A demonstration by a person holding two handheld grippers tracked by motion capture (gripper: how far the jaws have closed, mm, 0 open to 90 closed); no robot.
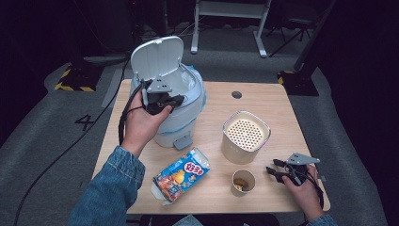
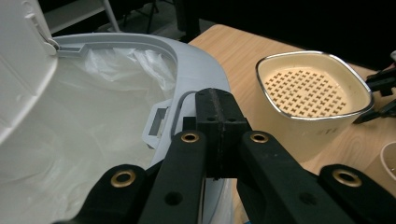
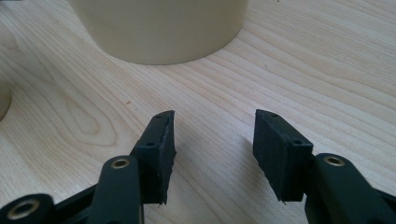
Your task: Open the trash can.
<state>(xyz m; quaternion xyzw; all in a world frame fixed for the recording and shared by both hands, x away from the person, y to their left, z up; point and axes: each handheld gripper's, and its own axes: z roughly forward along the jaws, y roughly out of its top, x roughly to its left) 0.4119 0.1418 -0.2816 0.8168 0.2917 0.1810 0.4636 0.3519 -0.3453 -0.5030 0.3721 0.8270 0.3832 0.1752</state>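
**Our left hand is over the open bin**

We hold our left hand-held gripper (image 1: 165,101) over the open mouth of the white bin (image 1: 188,110). Its jaws are pressed tight together, with nothing between them. The bin's lid (image 1: 156,57) stands up, and a clear plastic bag (image 2: 88,121) lines the inside. The bin stands at the back left of the bench (image 1: 263,101).

Our right hand-held gripper (image 1: 277,170) rests low on the bench at the front right. Its jaws stand apart and hold nothing.

The snack packet (image 1: 181,175) lies in front of the bin, near the pedal (image 1: 183,142). A small paper cup (image 1: 243,181) with something in it stands beside the packet, and a cream container with a holey top (image 1: 245,136) stands behind the cup.

We think the rubbish goes in the bin next. To do it well, we should lift our left hand clear of the rim first. Then we open the jaws wide, grab the packet in its middle, and drop it well inside the bag, not on the edge.
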